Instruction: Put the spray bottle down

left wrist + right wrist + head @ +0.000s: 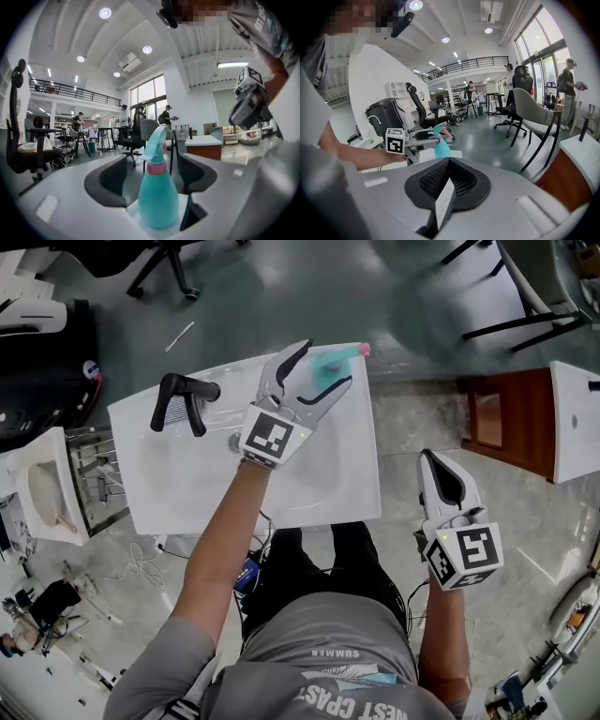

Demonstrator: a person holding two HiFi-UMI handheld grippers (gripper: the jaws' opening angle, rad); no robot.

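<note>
A teal spray bottle (332, 374) with a pink collar stands upright on the far right corner of a white washbasin top (187, 484). My left gripper (325, 364) is open, one jaw on each side of the bottle. In the left gripper view the bottle (158, 197) has a gap to each jaw of that gripper (154, 174), so neither pad presses on it. My right gripper (433, 461) hangs off the basin's right side, over the floor, shut and empty. The right gripper view shows its jaws (449, 161) closed together, with the bottle (440, 148) and the left gripper (423, 136) beyond.
A black faucet (183, 399) stands at the basin's back left. A brown cabinet (506, 418) with a white top is to the right. Another basin (42, 488) and a black bin (47, 371) are at left. Office chairs (534, 117) stand on the grey floor beyond.
</note>
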